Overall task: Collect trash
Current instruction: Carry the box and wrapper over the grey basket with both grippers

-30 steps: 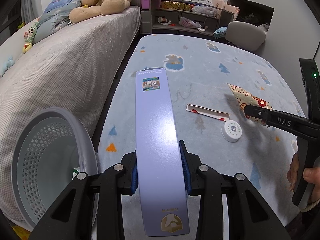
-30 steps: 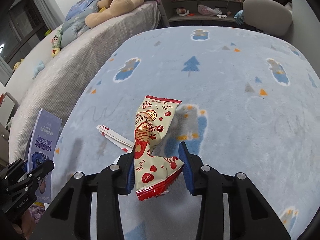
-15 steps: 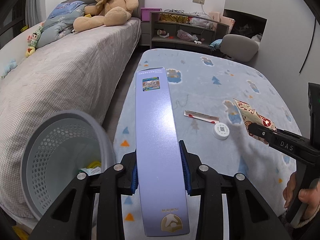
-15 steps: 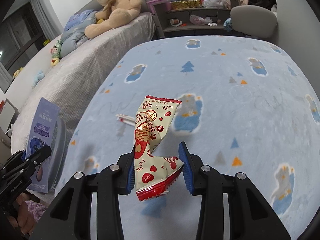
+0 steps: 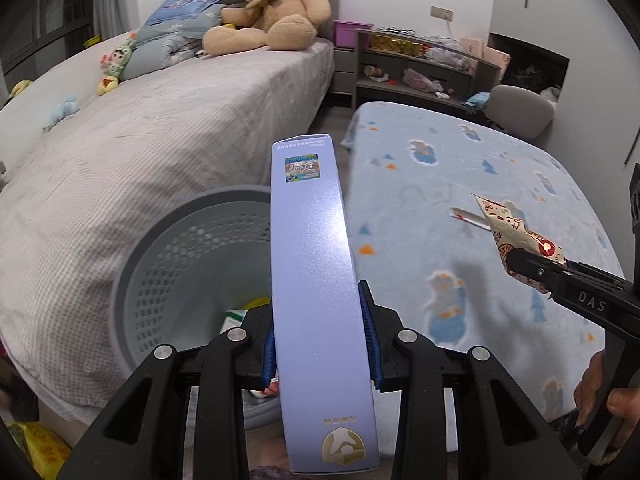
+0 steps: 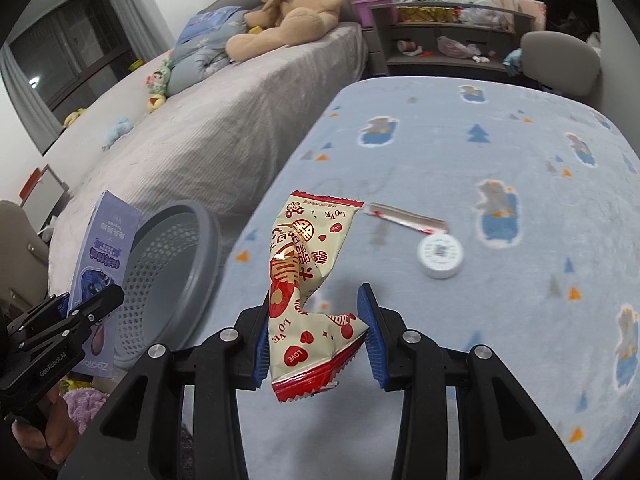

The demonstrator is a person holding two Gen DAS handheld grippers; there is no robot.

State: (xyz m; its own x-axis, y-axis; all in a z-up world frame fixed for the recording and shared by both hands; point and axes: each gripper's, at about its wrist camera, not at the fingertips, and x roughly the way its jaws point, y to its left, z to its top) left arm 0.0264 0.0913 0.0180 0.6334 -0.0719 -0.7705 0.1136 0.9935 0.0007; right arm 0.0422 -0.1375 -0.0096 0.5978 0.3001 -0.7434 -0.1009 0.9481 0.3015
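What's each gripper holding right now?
Left gripper: shut on the box.
Right gripper: shut on the wrapper.

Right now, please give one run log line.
left gripper: shut on purple box over gray bin | right gripper: shut on snack wrapper

We see the basket standing between the bed on its left and the rug on its right, some scraps inside it, and a flat wrapper just behind a round lid on the rug.
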